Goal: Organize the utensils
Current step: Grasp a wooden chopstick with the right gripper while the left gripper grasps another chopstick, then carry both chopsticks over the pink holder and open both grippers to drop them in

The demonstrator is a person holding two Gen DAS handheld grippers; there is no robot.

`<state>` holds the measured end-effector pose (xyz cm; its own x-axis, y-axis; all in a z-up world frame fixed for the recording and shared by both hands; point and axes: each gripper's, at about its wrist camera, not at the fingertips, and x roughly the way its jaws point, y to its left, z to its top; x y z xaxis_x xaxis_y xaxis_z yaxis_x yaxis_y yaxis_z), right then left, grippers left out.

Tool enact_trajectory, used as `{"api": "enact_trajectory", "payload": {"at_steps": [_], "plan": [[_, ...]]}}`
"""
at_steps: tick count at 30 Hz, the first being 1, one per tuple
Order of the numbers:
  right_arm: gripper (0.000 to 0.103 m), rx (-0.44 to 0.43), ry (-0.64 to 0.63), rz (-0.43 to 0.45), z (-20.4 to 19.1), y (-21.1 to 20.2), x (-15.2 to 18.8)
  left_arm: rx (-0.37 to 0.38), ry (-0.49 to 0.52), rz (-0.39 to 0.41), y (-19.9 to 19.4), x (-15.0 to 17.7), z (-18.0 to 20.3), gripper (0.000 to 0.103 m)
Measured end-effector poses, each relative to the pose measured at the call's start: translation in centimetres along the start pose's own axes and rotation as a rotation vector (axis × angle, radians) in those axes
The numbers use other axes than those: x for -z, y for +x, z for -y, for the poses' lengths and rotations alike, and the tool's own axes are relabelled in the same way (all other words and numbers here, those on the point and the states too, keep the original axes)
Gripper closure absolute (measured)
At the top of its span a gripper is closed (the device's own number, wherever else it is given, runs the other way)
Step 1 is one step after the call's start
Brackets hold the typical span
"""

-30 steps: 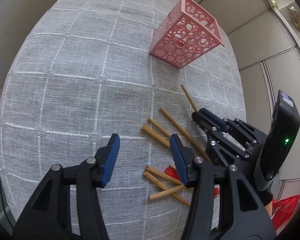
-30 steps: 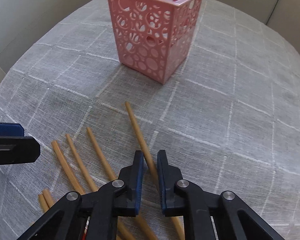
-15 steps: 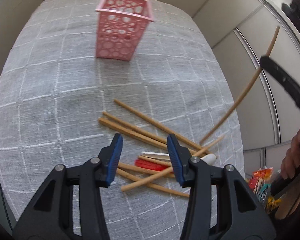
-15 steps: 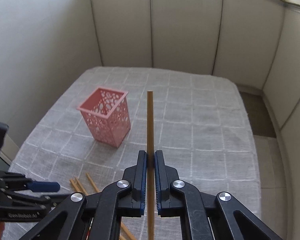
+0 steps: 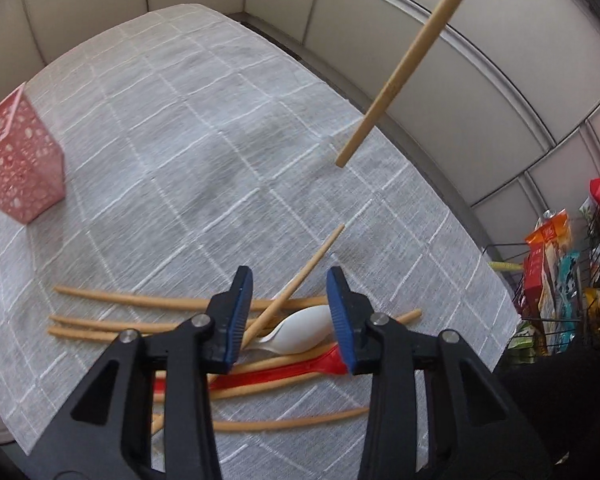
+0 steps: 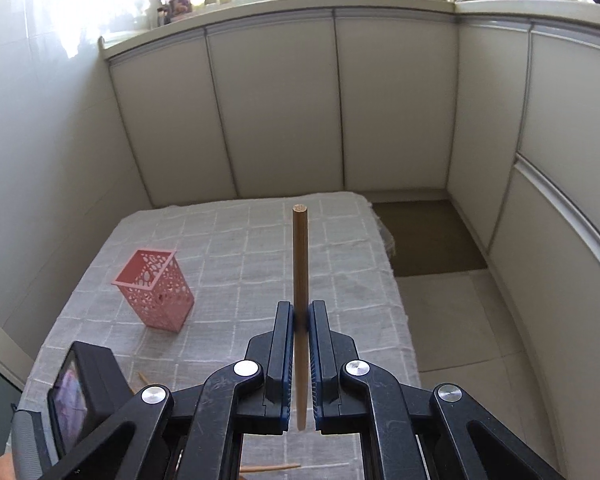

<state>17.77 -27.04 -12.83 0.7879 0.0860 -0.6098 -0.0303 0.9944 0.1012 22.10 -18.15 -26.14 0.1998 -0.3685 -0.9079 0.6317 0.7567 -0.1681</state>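
Grey checked cloth covers the worktop (image 6: 260, 236), pink basket (image 6: 156, 292) upright; right gripper (image 6: 300, 316) clamps a chopstick (image 6: 300, 256) aloft, while left gripper (image 5: 290, 312), fingers closing around nothing, hovers over scattered chopsticks (image 5: 140, 302).

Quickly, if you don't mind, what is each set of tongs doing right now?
Left tongs: open, just been closing, straddling a chopstick in the pile, not gripping.
Right tongs: shut on a raised chopstick.

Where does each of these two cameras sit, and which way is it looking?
Left wrist: on the left tool, looking steeply down at chopsticks, white spoon and red utensil; its fingers show.
Right wrist: on the right tool, looking across the table toward cabinets; fingers clamp a chopstick.
Shared: pink basket, that raised chopstick.
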Motion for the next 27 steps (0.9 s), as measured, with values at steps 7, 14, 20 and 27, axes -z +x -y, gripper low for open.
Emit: {"api": "enact_trajectory", "payload": {"at_steps": [7, 14, 20, 27], "plan": [[0.097, 0.024, 0.039, -0.028, 2.7, 0.1, 0.8, -0.023, 0.064, -0.135, 3.5, -1.3, 1.5, 0.079], [0.097, 0.029, 0.066, -0.058, 3.9, 0.7, 1.2, -0.045, 0.02, -0.136, 4.2, -1.8, 0.9, 0.096], [0.097, 0.021, 0.065, -0.064, 3.4, 0.9, 1.0, -0.061, -0.082, -0.036, 0.2, -2.0, -1.9, 0.097], [0.097, -0.007, 0.053, -0.044, 1.5, 0.8, 0.4, -0.115, -0.207, 0.121, -6.6, -1.3, -5.0, 0.097]]}}
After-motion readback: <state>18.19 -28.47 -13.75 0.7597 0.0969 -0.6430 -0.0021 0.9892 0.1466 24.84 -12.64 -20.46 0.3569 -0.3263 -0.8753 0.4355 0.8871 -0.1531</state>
